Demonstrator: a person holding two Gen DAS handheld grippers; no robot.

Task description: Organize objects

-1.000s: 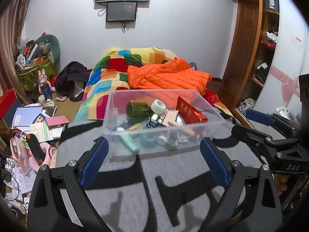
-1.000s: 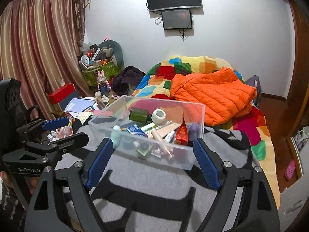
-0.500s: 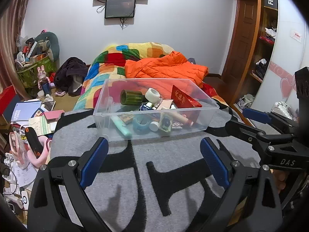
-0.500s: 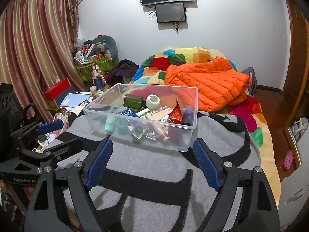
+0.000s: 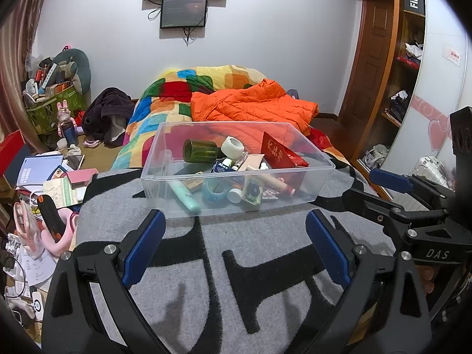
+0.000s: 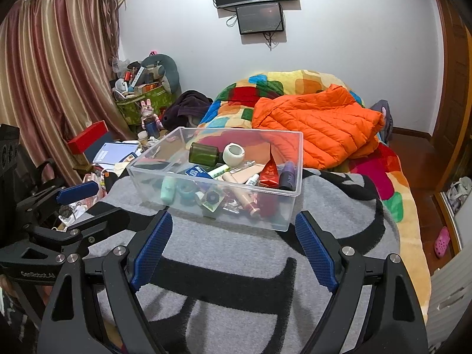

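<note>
- Left wrist view: the left gripper hangs over a grey blanket with black markings, its fingers spread wide and holding nothing.
- At 12 o'clock from that gripper, just beyond the fingertips, a clear plastic bin sits on the blanket, which covers the foot of the bed.
- Inside the bin, from 9 o'clock to 3 o'clock: a mint-green tube, a teal tape ring, a dark green jar lying on its side, a white tape roll, a small square bottle and a red packet leaning on the right wall.
- At 3 o'clock in this view the right gripper reaches in beside the bin; in its own view its fingers are also spread wide and empty.
- Right wrist view: the bin lies at 12 o'clock again, with a dark purple bottle in its far right corner.
- Small things already lie gathered in the bin, loose and jumbled. That fits either the end of collecting them or the start of sorting them out, and the pictures do not settle which.
- Any reach into the bin calls for clearing its near wall, then narrowing the fingers on one item without dragging its neighbours.
- Books and clutter lie on the floor at 9 o'clock.
</note>
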